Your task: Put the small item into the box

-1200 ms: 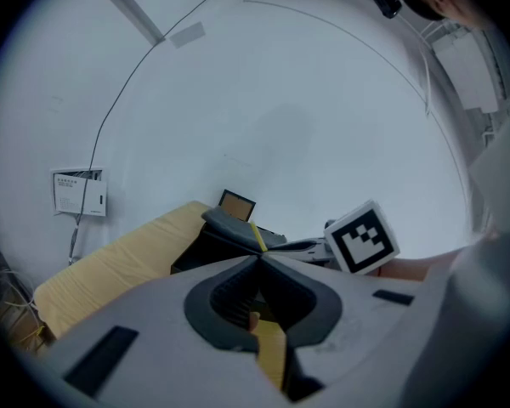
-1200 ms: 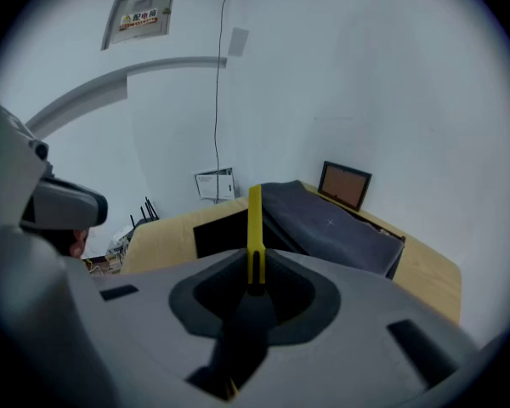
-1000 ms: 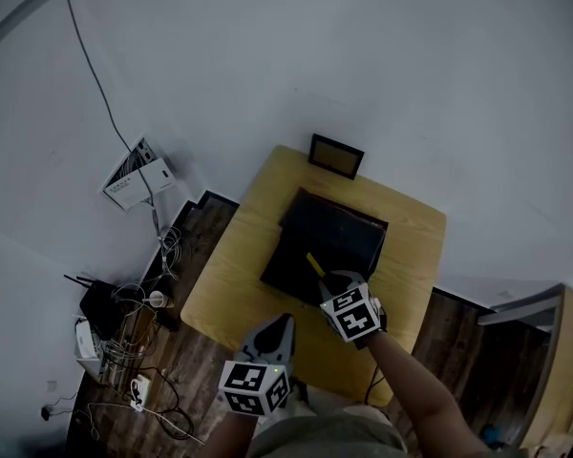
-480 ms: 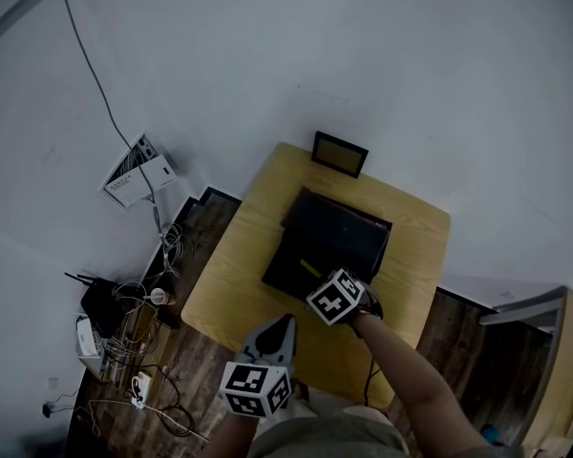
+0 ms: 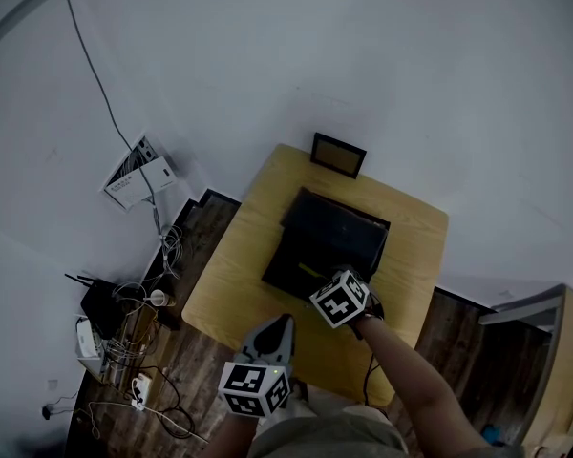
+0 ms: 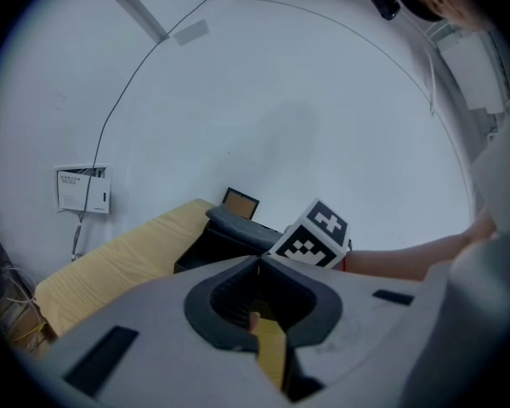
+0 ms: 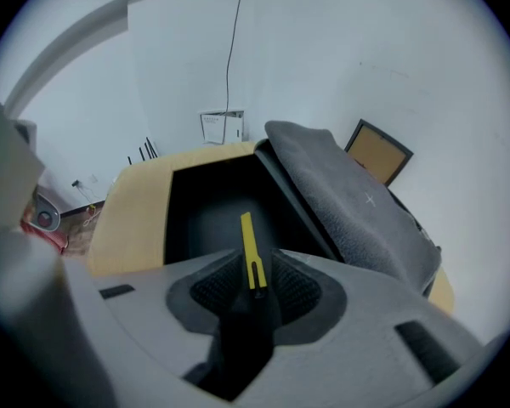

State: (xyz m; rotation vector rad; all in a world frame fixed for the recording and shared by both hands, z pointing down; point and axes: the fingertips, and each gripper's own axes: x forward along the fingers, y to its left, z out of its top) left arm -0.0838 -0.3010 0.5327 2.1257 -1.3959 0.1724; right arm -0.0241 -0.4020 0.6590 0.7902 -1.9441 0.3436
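Jaws of right hand-held gripper [image 7: 253, 266] pinch thin yellow strip [image 7: 249, 240] over open black box [image 7: 202, 215] on wooden surface [image 7: 132, 219]; left hand-held gripper [image 6: 259, 262] pressed together.

The right tool [image 7: 253, 276] hides the lower end of the yellow strip [image 7: 250, 246].

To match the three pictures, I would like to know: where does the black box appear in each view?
Head view: box in the middle, on the table.
Left gripper view: box just left of centre.
Right gripper view: box at centre, open, lid to the right.
Shared landmark: the small frame behind the box.
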